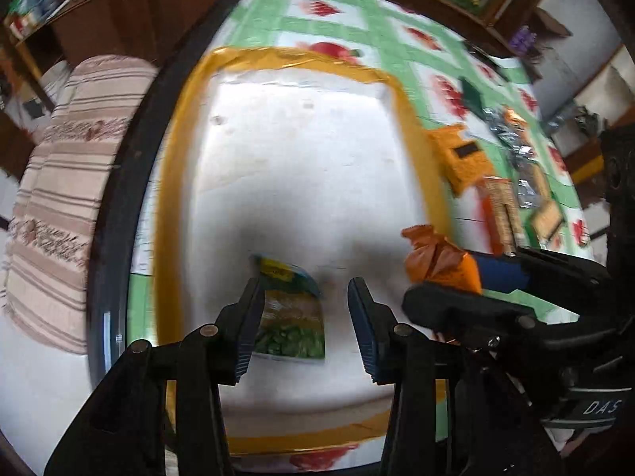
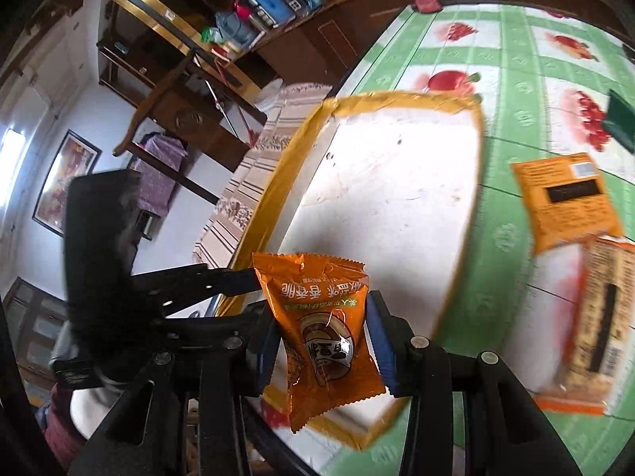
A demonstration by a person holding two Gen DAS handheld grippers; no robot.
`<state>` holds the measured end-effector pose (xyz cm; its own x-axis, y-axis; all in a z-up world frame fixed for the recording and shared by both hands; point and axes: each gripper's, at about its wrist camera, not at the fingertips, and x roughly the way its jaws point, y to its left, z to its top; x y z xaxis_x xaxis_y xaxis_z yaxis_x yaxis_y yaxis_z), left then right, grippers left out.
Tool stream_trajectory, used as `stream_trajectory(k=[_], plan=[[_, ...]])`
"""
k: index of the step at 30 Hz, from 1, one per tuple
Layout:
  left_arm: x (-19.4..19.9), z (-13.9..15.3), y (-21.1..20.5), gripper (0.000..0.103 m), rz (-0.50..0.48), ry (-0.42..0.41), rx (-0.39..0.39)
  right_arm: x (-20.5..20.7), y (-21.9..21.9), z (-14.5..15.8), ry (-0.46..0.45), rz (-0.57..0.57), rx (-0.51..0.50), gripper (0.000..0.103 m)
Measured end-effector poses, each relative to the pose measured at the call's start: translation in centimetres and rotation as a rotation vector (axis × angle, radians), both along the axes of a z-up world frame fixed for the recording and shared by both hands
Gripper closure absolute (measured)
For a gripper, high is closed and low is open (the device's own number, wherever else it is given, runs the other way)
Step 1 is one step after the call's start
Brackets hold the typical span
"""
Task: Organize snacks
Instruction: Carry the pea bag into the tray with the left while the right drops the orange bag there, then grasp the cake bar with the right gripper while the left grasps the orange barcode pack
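A white box with a yellow taped rim [image 1: 412,135] [image 2: 397,97] lies on the fruit-print tablecloth. A green snack packet [image 1: 291,317] lies flat on the box floor. My left gripper [image 1: 303,325] is open just above it, with the packet by the left finger. My right gripper [image 2: 321,341] is shut on an orange snack packet [image 2: 321,333] and holds it over the box's near corner. That packet also shows in the left wrist view [image 1: 436,260], to the right of the left gripper.
Right of the box, on the tablecloth [image 2: 496,238], lie an orange packet [image 1: 462,154] [image 2: 563,198], a long biscuit pack [image 1: 502,206] [image 2: 591,325], silver wrappers [image 1: 512,139] and a dark green packet [image 2: 621,123]. A striped cushioned bench [image 1: 55,198] stands left of the table.
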<state>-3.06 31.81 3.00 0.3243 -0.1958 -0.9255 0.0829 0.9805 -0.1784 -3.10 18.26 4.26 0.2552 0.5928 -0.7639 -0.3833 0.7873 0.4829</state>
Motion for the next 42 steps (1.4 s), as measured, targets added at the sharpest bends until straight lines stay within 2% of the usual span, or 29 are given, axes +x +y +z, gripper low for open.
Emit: stream_trajectory(k=[2,6,10,14,19,23,26,32,35,37,40,42], plan=[[0.1,-0.2,0.8,0.057,0.013,0.015,-0.019,0.6,0.6,-0.7,0.011,-0.008,-0.004,0.061],[0.1,0.1,2.1,0.045,0.024,0.019,-0.043,1.0,0.9,-1.5,0.032,-0.037,-0.009,0.058],[0.5,0.8,2.5,0.042,0.039,0.009,-0.098,1.0,0.5,-2.0,0.05,-0.073,-0.009,0.056],[1.3,1.7,2.5,0.034,0.044,-0.008,-0.164,1.1,-0.4,-1.5,0.05,-0.1,0.002,0.056],[2.0,3.2,1.6,0.034,0.007,-0.048,-0.266,0.4,-2.4,-0.4,0.04,-0.129,0.048,0.054],[2.6,4.7,-0.9,0.031,-0.081,-0.074,-0.293,-0.7,-6.1,1.4,-0.003,-0.201,0.062,0.054],[2.9,4.8,-2.9,0.031,-0.13,-0.063,-0.308,-1.8,-11.2,2.1,-0.021,-0.337,0.048,0.05],[3.2,4.1,-6.9,0.031,-0.209,0.001,-0.321,-4.3,-20.7,1.2,0.0,-0.606,-0.076,0.05],[3.1,4.7,-8.8,0.031,-0.227,-0.008,-0.305,-5.4,-24.3,0.5,0.026,-0.705,-0.063,0.05],[3.1,5.1,-9.7,0.031,-0.223,-0.021,-0.279,-5.3,-25.4,0.3,0.034,-0.708,-0.044,0.05],[3.8,5.8,-10.8,0.031,-0.206,-0.024,-0.305,-4.2,-24.3,0.8,0.022,-0.623,-0.013,0.05],[5.1,5.9,-11.7,0.029,-0.209,-0.024,-0.283,-2.6,-21.8,0.8,0.015,-0.519,-0.051,0.04]])
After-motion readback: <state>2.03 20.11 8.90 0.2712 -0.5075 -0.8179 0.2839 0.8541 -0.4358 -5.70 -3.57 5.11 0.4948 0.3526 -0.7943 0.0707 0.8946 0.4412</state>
